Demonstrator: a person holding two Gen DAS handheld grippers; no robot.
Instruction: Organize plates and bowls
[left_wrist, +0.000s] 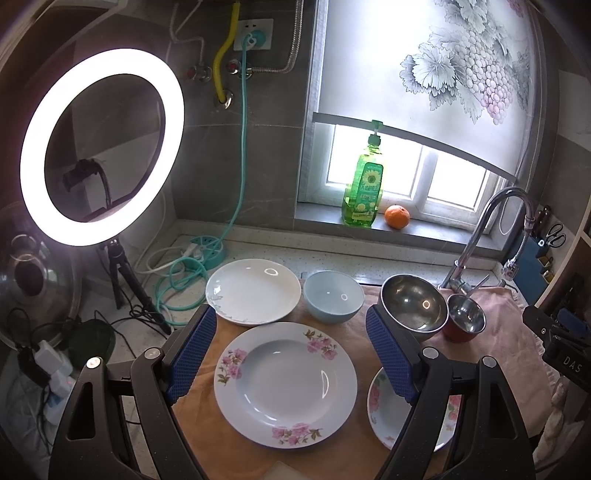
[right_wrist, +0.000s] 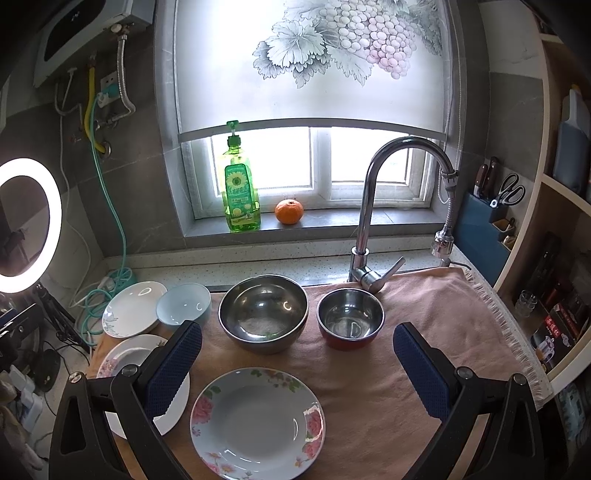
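Note:
In the left wrist view my left gripper (left_wrist: 291, 328) is open and empty above a pink-flowered plate (left_wrist: 285, 384). Behind it lie a white plate (left_wrist: 253, 291), a light blue bowl (left_wrist: 333, 302), a large steel bowl (left_wrist: 413, 307) and a small red-sided steel bowl (left_wrist: 466, 322). A second flowered plate (left_wrist: 384, 413) lies at right, partly hidden by a finger. In the right wrist view my right gripper (right_wrist: 297, 354) is open and empty above that flowered plate (right_wrist: 257, 424), with the large steel bowl (right_wrist: 263, 313) and small steel bowl (right_wrist: 350, 318) behind.
The dishes rest on a pinkish towel (right_wrist: 424, 306) over the counter. A tall faucet (right_wrist: 373, 206) stands behind the bowls. A green soap bottle (right_wrist: 240, 188) and an orange (right_wrist: 289, 211) sit on the windowsill. A lit ring light (left_wrist: 99, 147) with cables stands at left.

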